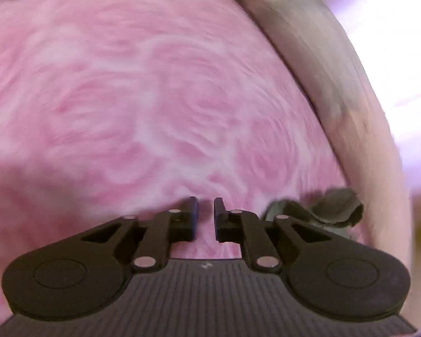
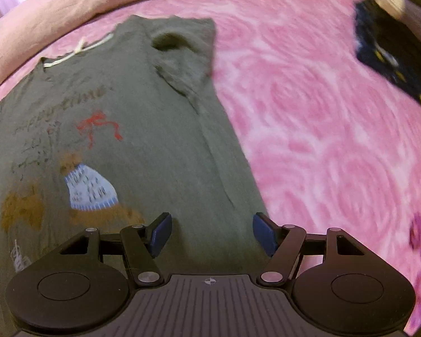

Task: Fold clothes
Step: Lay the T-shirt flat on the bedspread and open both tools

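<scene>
Over the olive shirt point(image 2: 160, 129) the right tool point(image 2: 212, 234) hovers spread; left tool point(image 1: 205, 216) narrowly parted

Both grippers same build. Left gripper point(image 1: 205, 216): matte black body, ribbed dark-grey top plate w/ small pale logo mark at centre, two rounded black lobes each w/ shallow circular recess, black linkage arms w/ silver pivot pins, triangular cut-outs, dark blue finger pads point(image 1: 193, 216). Right gripper point(image 2: 212, 233): same black lobes, ribbed plate w/ crosshair mark, silver pins, brighter blue pads point(image 2: 161, 231).
</scene>
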Demonstrator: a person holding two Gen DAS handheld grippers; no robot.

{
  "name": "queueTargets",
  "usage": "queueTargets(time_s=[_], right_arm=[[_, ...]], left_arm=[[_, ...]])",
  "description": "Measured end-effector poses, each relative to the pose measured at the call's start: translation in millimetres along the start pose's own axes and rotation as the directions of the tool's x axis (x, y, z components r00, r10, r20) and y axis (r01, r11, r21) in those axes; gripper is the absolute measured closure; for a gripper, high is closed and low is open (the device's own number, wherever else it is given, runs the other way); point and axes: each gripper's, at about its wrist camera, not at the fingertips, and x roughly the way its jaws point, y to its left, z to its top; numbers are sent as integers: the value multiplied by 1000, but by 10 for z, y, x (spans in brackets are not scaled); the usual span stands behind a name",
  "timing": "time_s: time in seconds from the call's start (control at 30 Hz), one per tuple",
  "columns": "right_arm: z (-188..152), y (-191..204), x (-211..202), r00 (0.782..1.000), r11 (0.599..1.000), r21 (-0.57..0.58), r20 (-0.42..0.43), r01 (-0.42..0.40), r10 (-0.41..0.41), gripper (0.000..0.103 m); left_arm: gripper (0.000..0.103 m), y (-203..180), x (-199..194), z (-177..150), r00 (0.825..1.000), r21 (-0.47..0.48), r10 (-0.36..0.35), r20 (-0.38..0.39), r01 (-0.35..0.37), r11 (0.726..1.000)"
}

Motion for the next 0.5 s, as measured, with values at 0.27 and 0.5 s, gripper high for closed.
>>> queueTargets(time_s=[0.27,0.5], right_arm=[[467,500,195,985,958,-281,137,-62,105,48],[785,597,669,970,881,-462,154,-99,190,64]], left_arm=[[87,-783,102,-423,995,485,-34,-95,76,871],[85,-1163,374,-668,991,678,15,-132,79,731]])
